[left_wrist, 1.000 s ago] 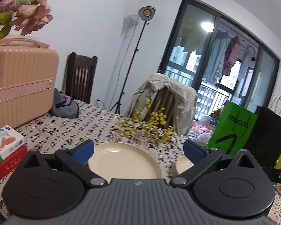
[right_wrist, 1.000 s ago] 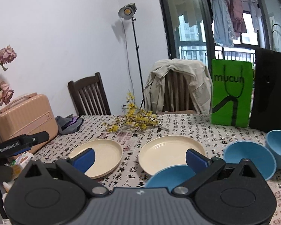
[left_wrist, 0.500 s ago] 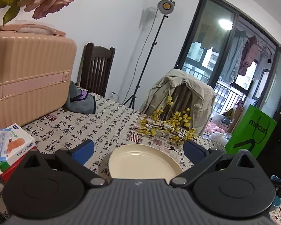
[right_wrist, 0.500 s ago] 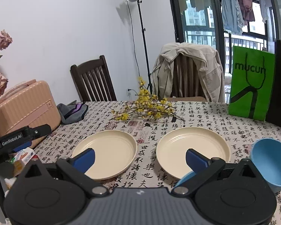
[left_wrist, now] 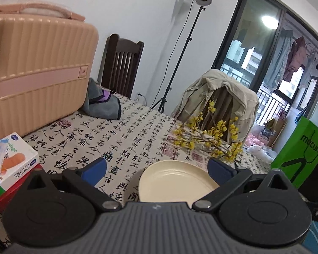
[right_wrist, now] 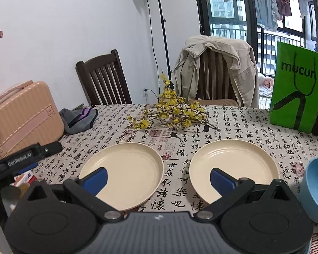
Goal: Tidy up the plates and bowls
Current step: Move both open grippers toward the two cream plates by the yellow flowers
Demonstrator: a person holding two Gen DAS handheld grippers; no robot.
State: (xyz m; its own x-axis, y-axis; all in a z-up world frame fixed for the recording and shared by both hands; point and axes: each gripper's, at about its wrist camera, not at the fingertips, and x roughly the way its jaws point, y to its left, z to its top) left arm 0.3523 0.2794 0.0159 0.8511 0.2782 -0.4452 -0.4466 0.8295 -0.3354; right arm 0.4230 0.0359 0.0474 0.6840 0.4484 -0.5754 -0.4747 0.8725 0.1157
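Two cream plates lie side by side on the patterned tablecloth: the left plate [right_wrist: 127,171] and the right plate [right_wrist: 237,165]. A blue bowl [right_wrist: 317,188] sits at the right edge. My right gripper [right_wrist: 158,177] hovers open just in front of both plates, one blue fingertip over each, holding nothing. In the left wrist view one cream plate [left_wrist: 176,182] lies ahead, right of centre, and my left gripper [left_wrist: 156,167] is open and empty above the cloth. The left gripper's body [right_wrist: 25,156] shows at the left of the right wrist view.
A pink suitcase [left_wrist: 36,67] stands on the table's left side with a grey cloth [left_wrist: 101,103] beside it. Boxes [left_wrist: 10,160] lie at the near left. Yellow flower sprigs [right_wrist: 169,112] lie behind the plates. A green bag [right_wrist: 296,86] stands back right. Chairs line the far edge.
Both grippers moved left and lowered over the table. In the right wrist view the near blue bowl dropped out of sight and the other bowls slid off to the right.
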